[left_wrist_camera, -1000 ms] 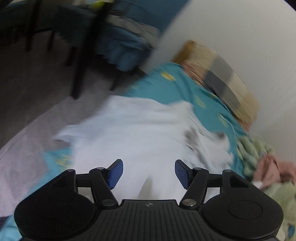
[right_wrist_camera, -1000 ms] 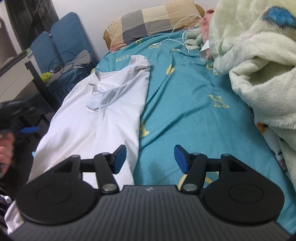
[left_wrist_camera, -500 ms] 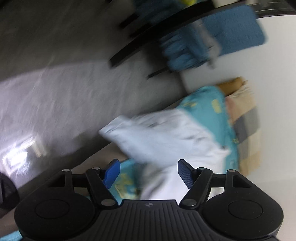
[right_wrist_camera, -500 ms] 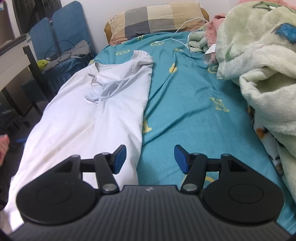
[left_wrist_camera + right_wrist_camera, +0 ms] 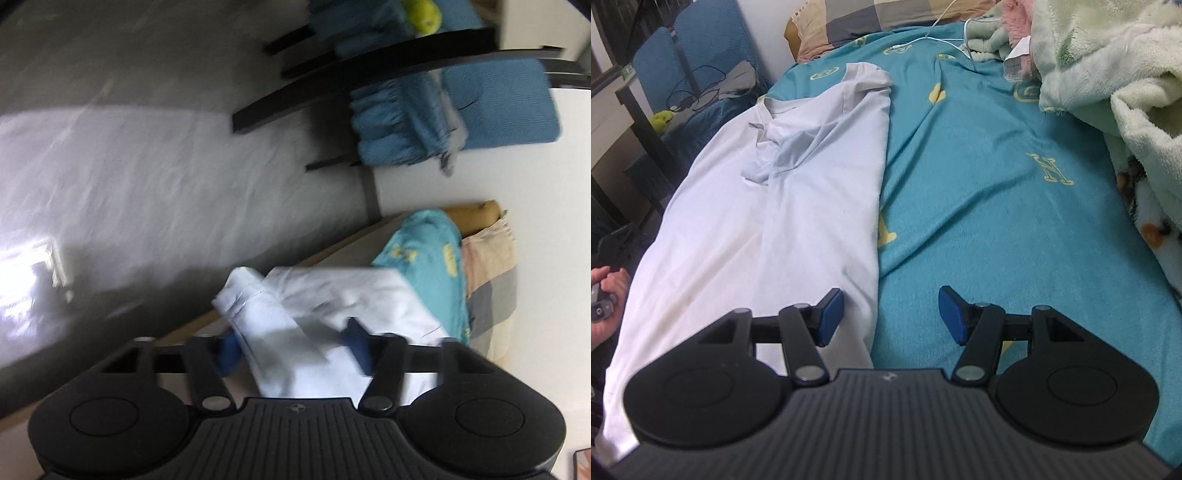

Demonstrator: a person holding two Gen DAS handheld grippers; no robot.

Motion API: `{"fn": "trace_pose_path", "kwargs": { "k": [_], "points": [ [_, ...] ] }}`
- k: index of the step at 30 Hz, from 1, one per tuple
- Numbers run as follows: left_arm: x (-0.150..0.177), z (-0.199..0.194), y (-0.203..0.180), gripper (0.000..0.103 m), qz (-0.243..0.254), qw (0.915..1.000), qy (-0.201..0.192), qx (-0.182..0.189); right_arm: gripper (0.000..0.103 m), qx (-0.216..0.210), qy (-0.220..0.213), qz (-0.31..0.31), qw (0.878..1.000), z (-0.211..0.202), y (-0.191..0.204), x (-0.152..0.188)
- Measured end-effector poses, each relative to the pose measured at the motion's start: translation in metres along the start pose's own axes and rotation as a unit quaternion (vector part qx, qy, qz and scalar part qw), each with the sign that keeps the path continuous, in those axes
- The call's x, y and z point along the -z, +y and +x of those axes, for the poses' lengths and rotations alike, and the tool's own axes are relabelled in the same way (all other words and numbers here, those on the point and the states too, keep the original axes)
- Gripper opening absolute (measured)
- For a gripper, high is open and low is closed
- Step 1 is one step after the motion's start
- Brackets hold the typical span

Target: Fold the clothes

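1. White shirt (image 5: 768,229) lies on the teal bedsheet (image 5: 990,206), spread lengthwise along the bed's 9 o'clock edge, collar toward 12 o'clock; one long side looks already folded inward with its sleeve (image 5: 868,79) tucked at 12 o'clock. Judged early: the other side and the crosswise folds are still left.
2. Bedsheet: soft, fuzzy, yellow letter prints, a few creases.
3. Fleece blanket (image 5: 1108,74) heaped at 2 o'clock, thick, fluffy, pale green and cream.
4. Checked pillow (image 5: 886,18) at 12 o'clock, smooth cotton look.
5. Shirt cloth: thin, smooth, limp, wrinkled at the collar.
6. Right gripper (image 5: 892,317) is wide and empty, hovering over the shirt's folded edge at 6 o'clock.
7. Left gripper (image 5: 291,347) has just been closing, jaws now narrower, with the hanging sleeve or side edge (image 5: 280,332) between them; blur hides whether the pads press yet.
8. Person's hand (image 5: 605,299) at 9 o'clock holds the left tool.
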State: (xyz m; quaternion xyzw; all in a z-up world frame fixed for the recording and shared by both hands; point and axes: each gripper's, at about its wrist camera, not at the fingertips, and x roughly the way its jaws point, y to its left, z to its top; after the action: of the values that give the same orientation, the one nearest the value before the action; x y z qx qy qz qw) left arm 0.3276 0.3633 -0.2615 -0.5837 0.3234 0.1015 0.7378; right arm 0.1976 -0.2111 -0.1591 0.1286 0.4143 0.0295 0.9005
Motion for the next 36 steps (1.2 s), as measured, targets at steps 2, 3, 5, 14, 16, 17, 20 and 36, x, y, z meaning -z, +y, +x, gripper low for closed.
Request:
{"fn": "trace_pose_path", "kwargs": {
  "k": [2, 3, 5, 14, 16, 17, 20, 36],
  "points": [
    [0.001, -0.004, -0.012, 0.028, 0.028, 0.9996, -0.007, -0.001, 0.059, -0.001, -0.002, 0.001, 1.0, 0.0, 0.0, -0.001],
    [0.002, -0.007, -0.02, 0.019, 0.047, 0.9988, -0.011, -0.007, 0.059, -0.001, -0.003, 0.001, 1.0, 0.0, 0.0, -0.001],
    [0.003, -0.013, -0.037, 0.007, 0.09, 0.9955, -0.021, -0.02, 0.06, -0.005, -0.004, 0.003, 1.0, -0.002, 0.0, -0.002],
    [0.056, -0.055, -0.189, 0.002, 0.398, 0.9062, -0.106, -0.095, 0.06, -0.025, -0.025, 0.021, 0.999, -0.021, -0.005, -0.007],
    [0.091, -0.057, -0.22, 0.002, 0.463, 0.875, -0.112, -0.089, 0.06, -0.031, -0.033, 0.027, 0.999, -0.026, -0.007, -0.007],
    [0.11, -0.057, -0.235, 0.002, 0.493, 0.8584, -0.113, -0.085, 0.06, -0.033, -0.036, 0.029, 0.998, -0.029, -0.008, -0.008],
    [0.168, -0.055, -0.275, 0.002, 0.576, 0.8065, -0.114, -0.07, 0.06, -0.039, -0.044, 0.037, 0.998, -0.035, -0.012, -0.008],
    [0.365, -0.001, -0.25, 0.044, 0.677, 0.735, -0.004, -0.04, 0.06, -0.067, -0.057, 0.076, 0.993, -0.041, -0.036, -0.012]
  ]
}}
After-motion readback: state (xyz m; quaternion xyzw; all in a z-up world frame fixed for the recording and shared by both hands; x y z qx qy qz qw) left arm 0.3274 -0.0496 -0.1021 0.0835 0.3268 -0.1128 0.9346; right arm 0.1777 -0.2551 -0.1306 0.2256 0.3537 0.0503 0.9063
